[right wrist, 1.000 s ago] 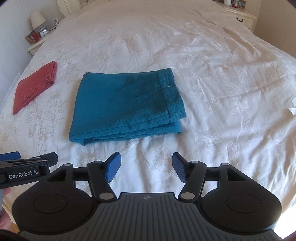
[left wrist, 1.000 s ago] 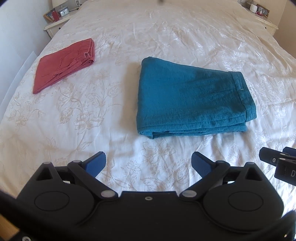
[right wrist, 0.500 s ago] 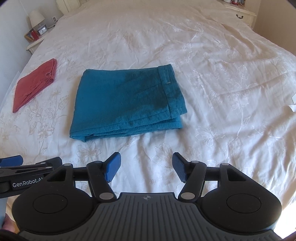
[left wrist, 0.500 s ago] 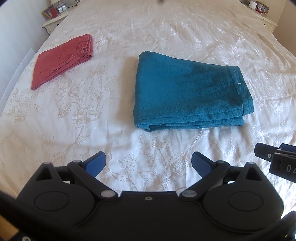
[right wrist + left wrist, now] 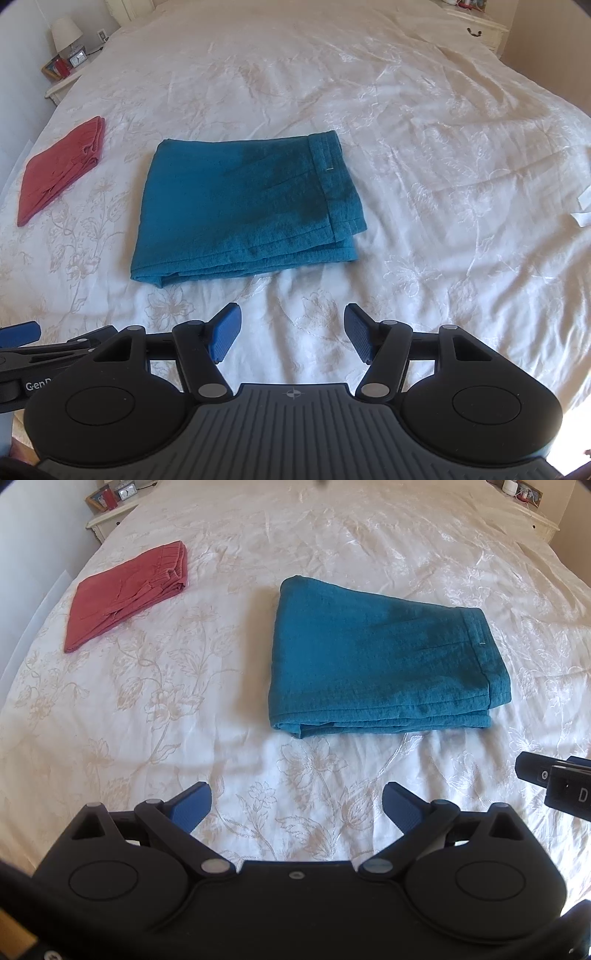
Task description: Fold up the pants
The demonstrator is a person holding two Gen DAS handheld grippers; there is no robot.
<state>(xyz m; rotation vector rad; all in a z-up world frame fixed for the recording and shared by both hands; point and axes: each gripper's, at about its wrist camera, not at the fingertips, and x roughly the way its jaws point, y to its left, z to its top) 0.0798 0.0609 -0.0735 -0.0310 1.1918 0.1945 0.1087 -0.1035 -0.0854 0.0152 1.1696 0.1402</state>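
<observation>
Nothing has shifted since earlier: soft, light teal pants point(image 5: 384, 661) lie folded at 12 o'clock, graspable by near layered edge; left gripper point(image 5: 295, 805) and right gripper point(image 5: 291, 332) gape empty.

Bedspread point(image 5: 424, 155) open from 12 through 5 o'clock. Teal folded pants point(image 5: 243, 206) block 11–12; red folded pants point(image 5: 59, 166) sit at 10.
</observation>
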